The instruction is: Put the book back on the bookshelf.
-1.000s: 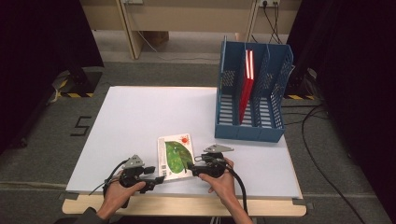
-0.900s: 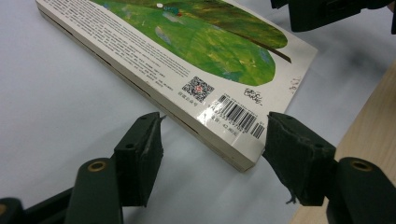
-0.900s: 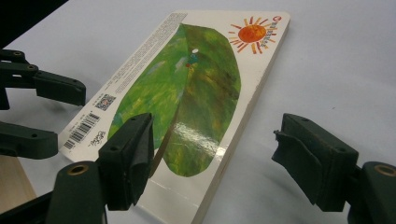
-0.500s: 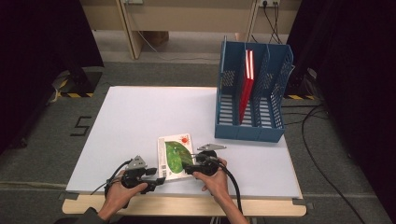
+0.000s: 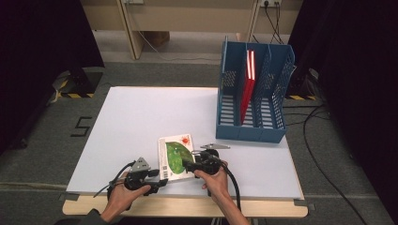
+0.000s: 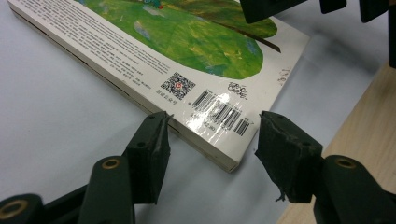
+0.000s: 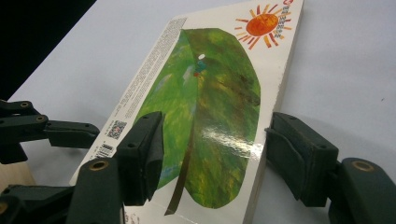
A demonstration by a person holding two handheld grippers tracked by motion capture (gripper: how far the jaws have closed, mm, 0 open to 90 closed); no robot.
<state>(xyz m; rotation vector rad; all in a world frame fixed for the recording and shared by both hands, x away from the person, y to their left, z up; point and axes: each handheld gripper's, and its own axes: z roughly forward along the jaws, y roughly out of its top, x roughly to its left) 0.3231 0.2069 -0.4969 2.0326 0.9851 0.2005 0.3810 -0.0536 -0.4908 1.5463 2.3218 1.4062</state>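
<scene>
A picture book (image 5: 175, 156) with a green leaf and a red sun on its cover lies flat near the table's front edge. My left gripper (image 5: 162, 181) is open at the book's near left corner. In the left gripper view that corner, with its barcode (image 6: 219, 114), sits between the two spread jaws of the left gripper (image 6: 212, 135). My right gripper (image 5: 188, 164) is open at the book's right side. In the right gripper view one jaw of the right gripper (image 7: 215, 140) hangs over the leaf cover (image 7: 210, 102) and the other stands just beyond the book's right edge.
A blue file rack (image 5: 253, 129) stands at the back right of the white table (image 5: 141, 117), with a red book (image 5: 248, 77) upright in its middle slot. The wooden table edge (image 6: 355, 116) runs close behind the left gripper.
My right gripper has slid left, from beside the book to over its right edge. The left gripper has hardly moved, and the book lies where it was.
</scene>
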